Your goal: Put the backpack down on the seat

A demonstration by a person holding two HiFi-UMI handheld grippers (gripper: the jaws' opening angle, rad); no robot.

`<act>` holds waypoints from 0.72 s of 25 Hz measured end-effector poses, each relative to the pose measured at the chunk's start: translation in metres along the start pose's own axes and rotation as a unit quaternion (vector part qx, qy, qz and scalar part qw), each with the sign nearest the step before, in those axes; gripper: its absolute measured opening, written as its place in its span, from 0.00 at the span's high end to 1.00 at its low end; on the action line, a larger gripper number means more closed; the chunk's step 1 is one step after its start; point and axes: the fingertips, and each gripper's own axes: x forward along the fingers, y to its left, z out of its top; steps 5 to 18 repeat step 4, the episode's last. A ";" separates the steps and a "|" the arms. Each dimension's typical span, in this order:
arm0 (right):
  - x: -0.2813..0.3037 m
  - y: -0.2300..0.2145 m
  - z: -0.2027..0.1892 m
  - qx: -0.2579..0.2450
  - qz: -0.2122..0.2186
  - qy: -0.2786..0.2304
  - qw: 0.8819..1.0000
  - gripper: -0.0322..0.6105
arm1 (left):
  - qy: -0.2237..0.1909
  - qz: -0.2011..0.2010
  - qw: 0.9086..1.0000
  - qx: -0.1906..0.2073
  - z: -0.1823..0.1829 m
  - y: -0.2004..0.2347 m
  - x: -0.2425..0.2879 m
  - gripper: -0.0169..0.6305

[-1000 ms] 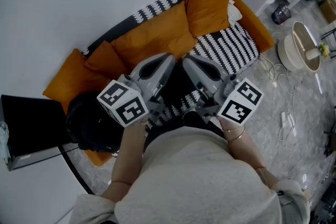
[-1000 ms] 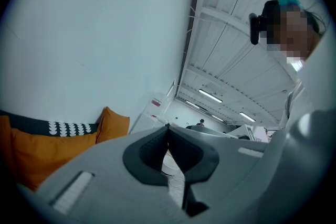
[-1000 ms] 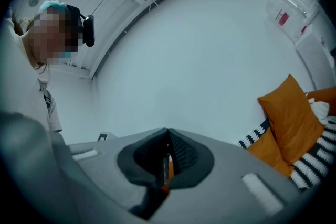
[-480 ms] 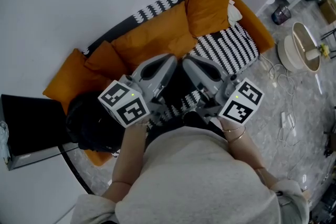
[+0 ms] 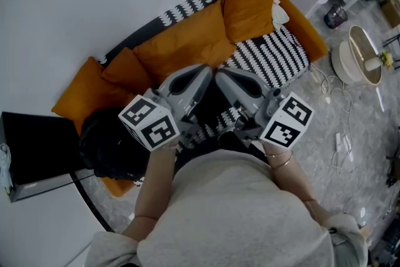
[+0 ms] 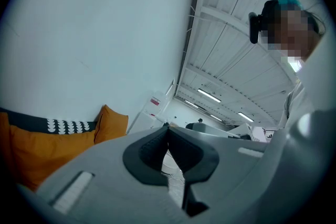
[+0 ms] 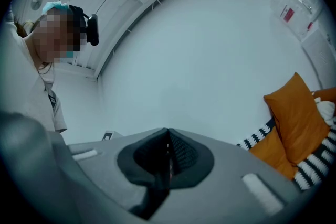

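Beyond the grey fingers point(image 5: 250, 94) are orange cushions point(image 5: 181, 40) and a black-and-white striped throw point(image 5: 272, 56); left of them, a black backpack point(image 5: 109, 147).

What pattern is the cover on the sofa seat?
The seat cover has black-and-white zigzag stripes; it shows best in the head view.

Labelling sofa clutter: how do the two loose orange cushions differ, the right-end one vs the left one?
Place: the right cushion stands at the right end of the sofa, above the striped throw; the left cushion sits nearer the black backpack.
Size: the right cushion looks larger than the left cushion.
Pose: right cushion upright, face on; left cushion skewed, corner up.
Both are plain orange.
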 end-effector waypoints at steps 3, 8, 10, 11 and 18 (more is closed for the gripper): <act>0.001 0.002 -0.001 -0.004 0.004 0.003 1.000 0.95 | -0.004 -0.004 1.000 0.005 0.000 -0.001 0.000 0.96; 0.001 0.004 -0.001 -0.006 0.006 0.004 1.000 0.95 | -0.006 -0.006 1.000 0.007 0.000 -0.001 0.000 0.96; 0.001 0.004 -0.001 -0.006 0.006 0.004 1.000 0.95 | -0.006 -0.006 1.000 0.007 0.000 -0.001 0.000 0.96; 0.001 0.004 -0.001 -0.006 0.006 0.004 1.000 0.95 | -0.006 -0.006 1.000 0.007 0.000 -0.001 0.000 0.96; 0.001 0.004 -0.001 -0.006 0.006 0.004 1.000 0.95 | -0.006 -0.006 1.000 0.007 0.000 -0.001 0.000 0.96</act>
